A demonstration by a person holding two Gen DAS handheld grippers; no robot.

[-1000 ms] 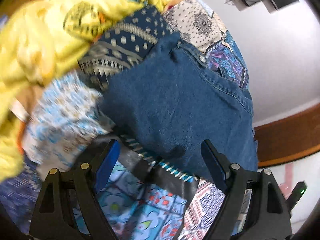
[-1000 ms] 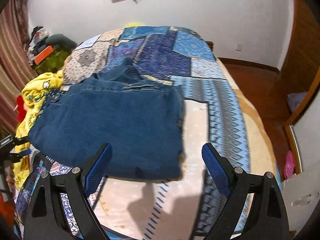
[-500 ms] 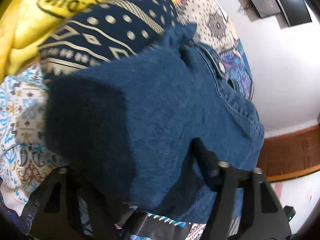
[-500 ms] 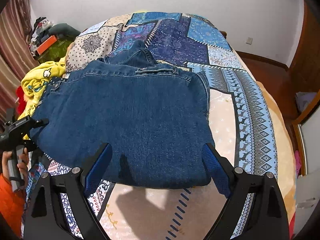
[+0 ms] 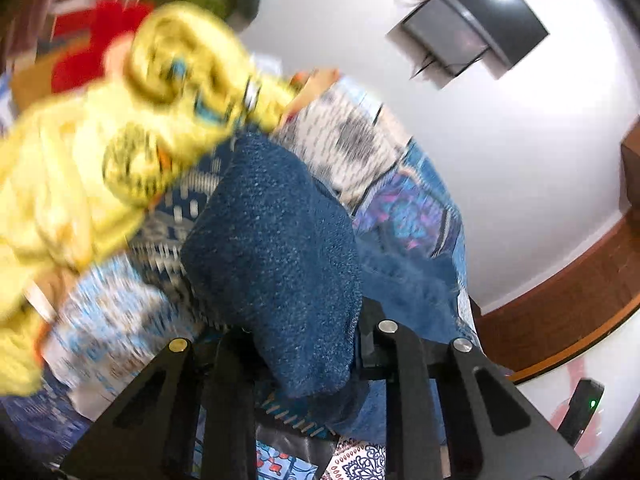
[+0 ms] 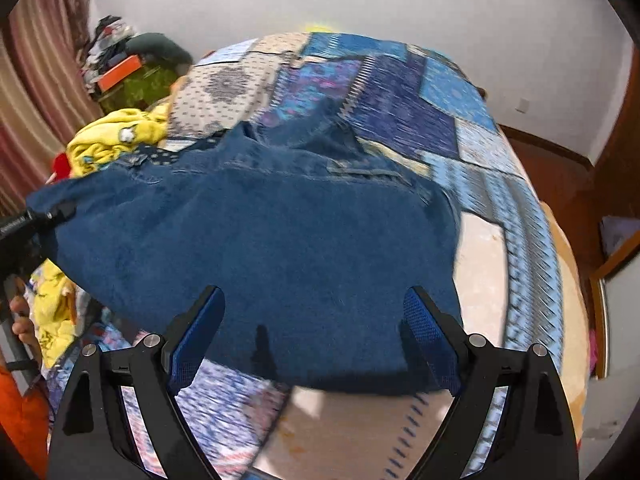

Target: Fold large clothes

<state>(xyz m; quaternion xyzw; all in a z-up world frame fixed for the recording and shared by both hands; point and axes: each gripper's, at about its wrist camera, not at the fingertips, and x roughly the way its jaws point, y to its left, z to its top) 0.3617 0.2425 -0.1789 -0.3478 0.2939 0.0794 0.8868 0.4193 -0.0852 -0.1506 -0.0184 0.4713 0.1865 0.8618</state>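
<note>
A folded blue denim garment point(image 6: 280, 248) lies on the patchwork bedspread point(image 6: 400, 120). My left gripper point(image 5: 296, 344) is shut on its left corner and lifts it; the pinched denim point(image 5: 276, 256) bulges up between the fingers. From the right wrist view that gripper point(image 6: 36, 220) shows at the garment's left edge. My right gripper point(image 6: 312, 344) is open, its blue pads either side of the garment's near edge, just above it.
A crumpled yellow garment point(image 6: 112, 136) point(image 5: 100, 168) lies at the bed's left edge beside the denim. Clutter and a curtain point(image 6: 36, 100) stand at the left. A wooden floor point(image 6: 560, 176) and doorframe are at the right. A screen point(image 5: 468, 28) hangs on the wall.
My left gripper closed on the denim's left corner and raised it. My right gripper moved forward over the garment's near edge, staying open.
</note>
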